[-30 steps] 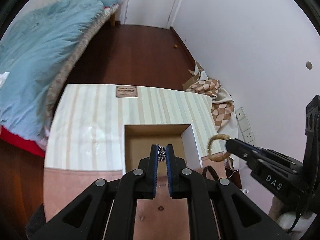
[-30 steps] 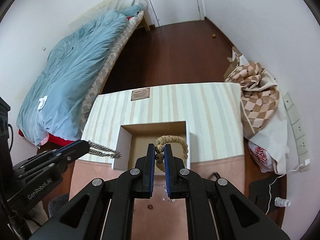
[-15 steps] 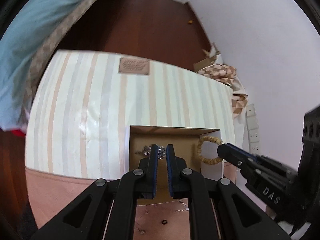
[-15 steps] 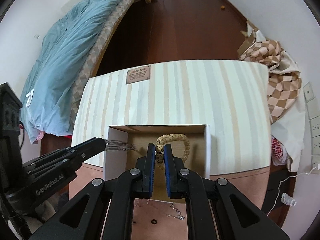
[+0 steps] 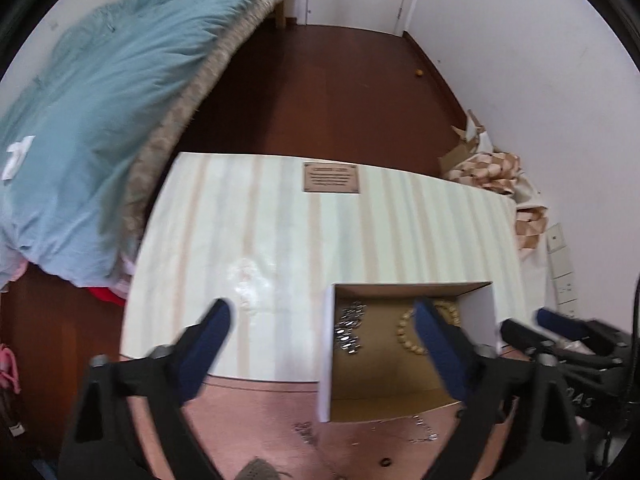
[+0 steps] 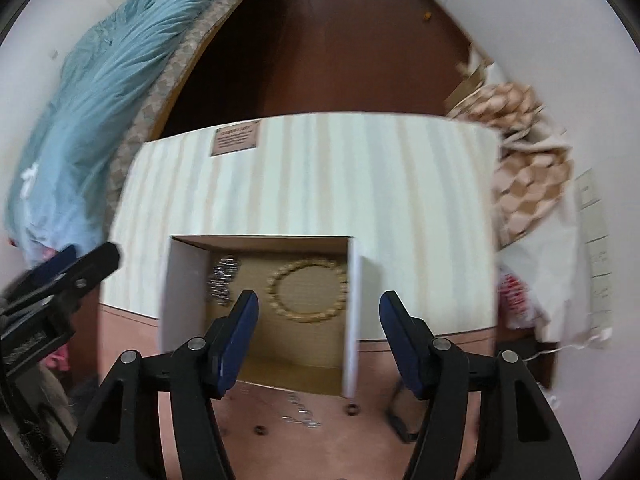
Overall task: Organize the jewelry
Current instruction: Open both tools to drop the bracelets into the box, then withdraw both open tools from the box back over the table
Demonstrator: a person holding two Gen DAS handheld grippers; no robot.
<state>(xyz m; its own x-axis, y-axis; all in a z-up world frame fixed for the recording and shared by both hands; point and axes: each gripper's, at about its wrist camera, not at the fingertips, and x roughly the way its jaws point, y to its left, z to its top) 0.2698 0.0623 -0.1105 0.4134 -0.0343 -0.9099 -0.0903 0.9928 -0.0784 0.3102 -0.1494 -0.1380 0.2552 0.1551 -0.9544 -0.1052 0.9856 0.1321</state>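
- Lying loose on the pinkish near strip of the desk (image 6: 132, 320), just in front of the box, are a thin chain (image 6: 302, 420) and two small dark rings (image 6: 352, 409), not yet put away.
- Spread wide and empty, the jaws of the right gripper (image 6: 318, 306) hang over the near edge of the open cardboard box (image 6: 354, 320); half a second ago they pinched the beaded bracelet (image 6: 307, 294), which now lies flat as a full circle on the right of the box floor.
- Equally parted, the left gripper (image 5: 322, 320) holds nothing; the silver chain bracelet (image 5: 349, 330) it carried a moment before now rests in a heap against the box's left wall.
- Both pieces sit apart from each other inside the box, so two drops look complete, and the loose items near the front edge appear to be next.
- Beyond the box, the striped cloth runs to the far edge of the desk, where a brown label (image 6: 236, 142) sits near the left corner.
- Farther off are a bed with a blue quilt (image 6: 104, 92) and dark wooden floor.
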